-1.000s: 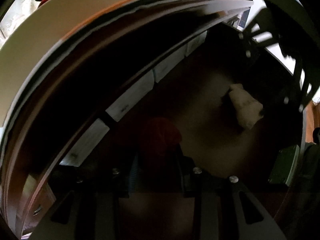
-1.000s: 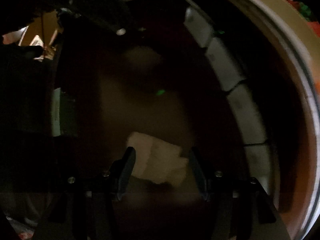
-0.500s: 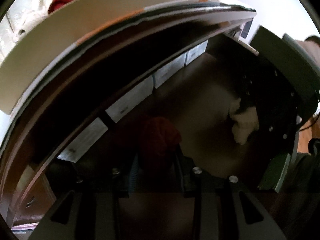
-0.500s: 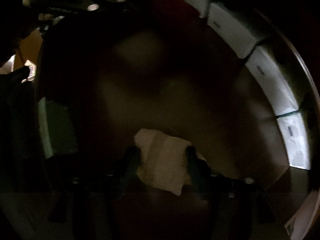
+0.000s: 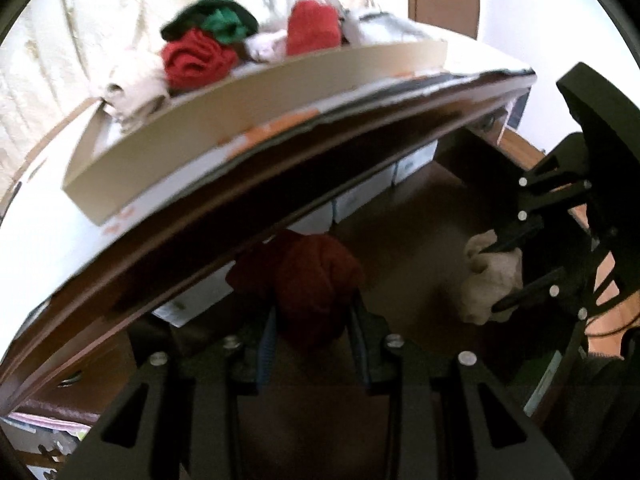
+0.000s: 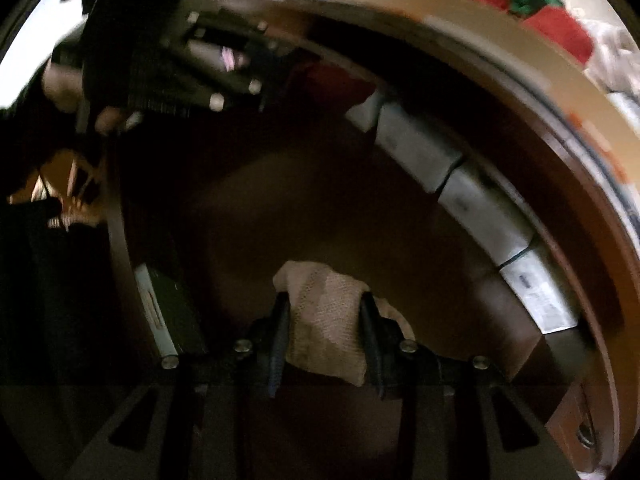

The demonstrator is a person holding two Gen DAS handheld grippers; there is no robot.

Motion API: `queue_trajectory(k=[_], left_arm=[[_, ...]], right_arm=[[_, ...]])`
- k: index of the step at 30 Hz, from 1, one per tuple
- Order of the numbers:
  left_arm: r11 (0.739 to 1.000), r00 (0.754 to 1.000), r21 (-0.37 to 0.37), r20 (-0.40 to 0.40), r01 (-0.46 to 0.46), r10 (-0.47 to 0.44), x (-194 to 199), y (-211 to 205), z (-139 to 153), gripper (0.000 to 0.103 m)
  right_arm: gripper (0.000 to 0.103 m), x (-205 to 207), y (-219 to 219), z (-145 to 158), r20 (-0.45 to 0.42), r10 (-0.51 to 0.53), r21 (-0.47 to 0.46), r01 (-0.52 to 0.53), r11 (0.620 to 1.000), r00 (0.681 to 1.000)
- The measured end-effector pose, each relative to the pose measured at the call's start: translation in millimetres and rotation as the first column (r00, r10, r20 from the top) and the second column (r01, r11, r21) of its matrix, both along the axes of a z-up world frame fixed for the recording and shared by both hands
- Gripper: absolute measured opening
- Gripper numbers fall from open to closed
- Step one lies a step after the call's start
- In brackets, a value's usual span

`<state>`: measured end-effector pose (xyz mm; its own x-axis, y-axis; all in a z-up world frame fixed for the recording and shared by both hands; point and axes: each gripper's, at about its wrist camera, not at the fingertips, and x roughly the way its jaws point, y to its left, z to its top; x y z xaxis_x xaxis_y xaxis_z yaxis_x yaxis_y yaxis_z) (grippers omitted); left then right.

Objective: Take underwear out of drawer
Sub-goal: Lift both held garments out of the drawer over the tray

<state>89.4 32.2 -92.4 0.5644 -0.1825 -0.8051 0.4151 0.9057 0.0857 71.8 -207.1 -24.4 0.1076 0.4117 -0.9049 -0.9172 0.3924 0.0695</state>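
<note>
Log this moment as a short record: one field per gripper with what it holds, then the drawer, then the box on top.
left gripper: jaws closed on the dark red garment, held above the drawer floor
right gripper: jaws have just been closing, now clamped on the beige garment
drawer: open, brown floor, a row of white boxes along its back
cardboard box: on the white top above the drawer, holds a pile of red, green and pale clothes
lighting: drawer interior dim, both views blurred
</note>
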Motion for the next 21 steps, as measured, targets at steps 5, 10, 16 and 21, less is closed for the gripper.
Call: queue_trajectory(k=[5,10,16,21], left_arm=[[0.999,0.998,-0.019,0.044,-0.041,0.041,-1,-10,-3,0.031],[0.997,0.994,-0.022,0.082,-0.069,0.070,-3,-18,-7,0.031],[0.994,0.988,-0.043,0.114,-0.104,0.108,-8,-16,-3,0.031],[0.989,0.977,-0.073,0.162,-0.126,0.137,-9,-12,8,0.031]], right_arm=[[0.035,-1,2,25,0.024,-0.062,0.104,0.059,0.993,0.998],[0.035,14,28,23,0.046,-0.122,0.190,0.111,0.976,0.991],[0.035,18,21,-7,0.066,-0.175,0.257,0.153,0.954,0.982],[0.035,11,17,-5,0.097,-0.210,0.308,0.171,0.936,0.973]])
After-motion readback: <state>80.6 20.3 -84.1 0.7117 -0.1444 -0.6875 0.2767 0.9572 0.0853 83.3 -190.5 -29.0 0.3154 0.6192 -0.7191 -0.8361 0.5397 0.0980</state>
